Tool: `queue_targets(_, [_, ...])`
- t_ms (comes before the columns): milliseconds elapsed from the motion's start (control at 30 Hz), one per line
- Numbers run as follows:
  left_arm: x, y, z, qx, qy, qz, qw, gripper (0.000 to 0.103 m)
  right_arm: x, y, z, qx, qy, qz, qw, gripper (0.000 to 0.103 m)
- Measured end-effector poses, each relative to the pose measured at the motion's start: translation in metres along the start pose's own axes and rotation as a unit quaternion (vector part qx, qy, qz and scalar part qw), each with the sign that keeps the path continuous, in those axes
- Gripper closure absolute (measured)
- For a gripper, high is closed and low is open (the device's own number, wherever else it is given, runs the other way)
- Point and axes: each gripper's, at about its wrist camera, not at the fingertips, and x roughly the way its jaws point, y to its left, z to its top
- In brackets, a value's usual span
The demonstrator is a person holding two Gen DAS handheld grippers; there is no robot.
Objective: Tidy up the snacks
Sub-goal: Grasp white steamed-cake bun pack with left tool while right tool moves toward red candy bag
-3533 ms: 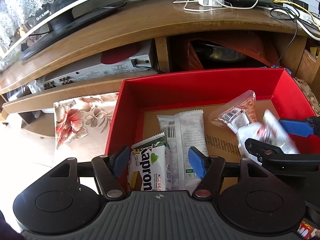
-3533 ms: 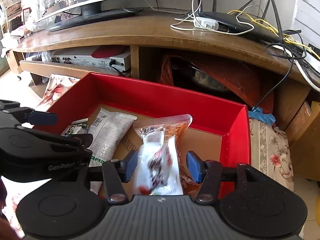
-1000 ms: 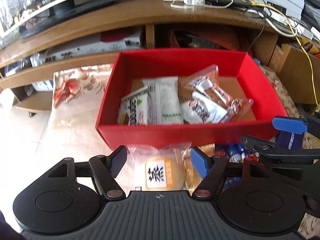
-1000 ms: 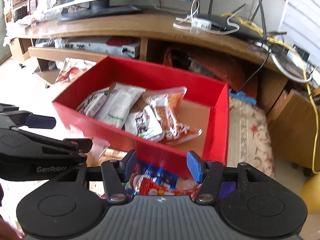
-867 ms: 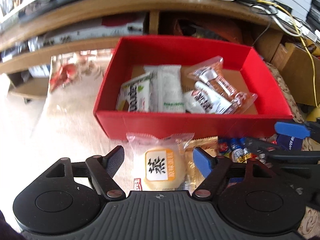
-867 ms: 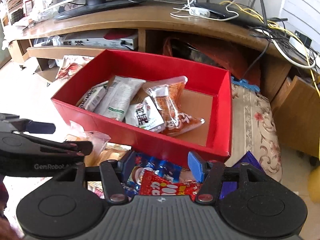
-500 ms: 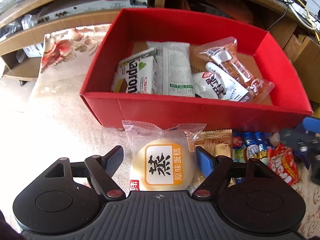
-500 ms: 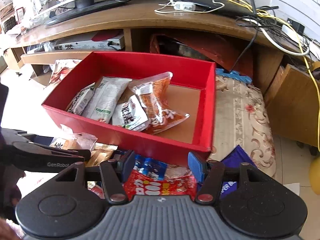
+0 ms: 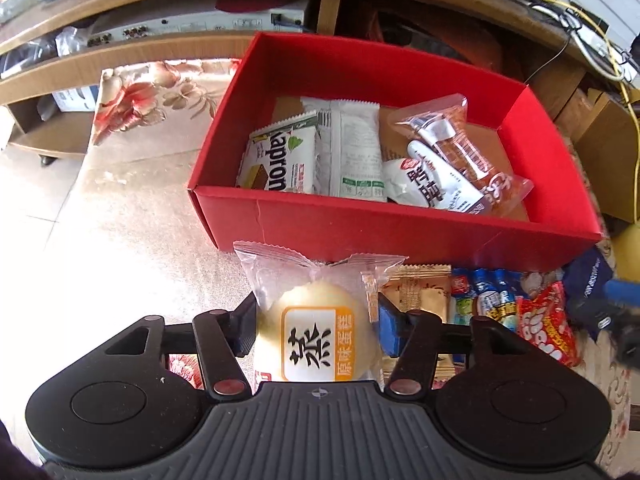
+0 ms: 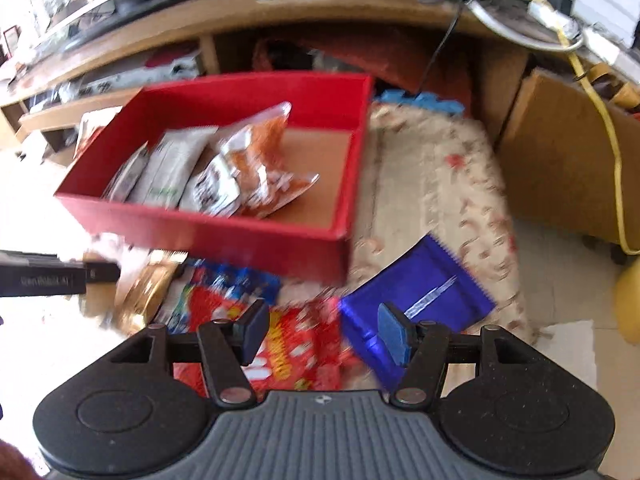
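The left gripper [image 9: 316,330] was closing, pads against the wrapped cake [image 9: 318,332] lying just before the red box [image 9: 360,228]; the right gripper [image 10: 320,330] stood apart, empty, above the red snack bag [image 10: 296,354].

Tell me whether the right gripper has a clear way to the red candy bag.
Probably yes: the right gripper hangs right over the red candy bag, fingers apart, nothing over it; the blue packet only lies beside it.
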Motion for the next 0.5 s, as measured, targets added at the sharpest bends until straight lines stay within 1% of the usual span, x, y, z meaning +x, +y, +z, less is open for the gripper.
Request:
queue_targets(100, [-0.002,0.0,-0.001,0.002,-0.002,-0.005,1.0,0.039,0.01,0.004,0.002,0.01,0.007,0.009,1.0,0.045])
queue_targets(200, [-0.001,-0.001,-0.001,0.006,0.0,-0.005,1.0,0.039,0.017,0.012,0.007,0.009,-0.005,0.019,1.0,0.045])
queue_targets(233, [-0.001,-0.001,-0.001,0.008,0.001,-0.005,1.0,0.039,0.019,0.015,0.009,0.005,-0.006,0.022,1.0,0.045])
queue_targets(333, [0.0,-0.003,-0.002,0.015,0.002,-0.006,0.9999,0.039,0.025,0.027,0.012,-0.023,-0.007,0.009,1.0,0.045])
queue_targets(433, [0.001,-0.003,-0.003,0.017,0.004,-0.007,0.9998,0.039,0.033,0.035,0.006,-0.055,0.005,-0.001,0.998,0.045])
queue_targets(500, [0.002,-0.001,-0.004,0.017,0.009,-0.008,0.9998,0.039,0.027,0.034,0.002,-0.061,0.015,0.006,0.998,0.045])
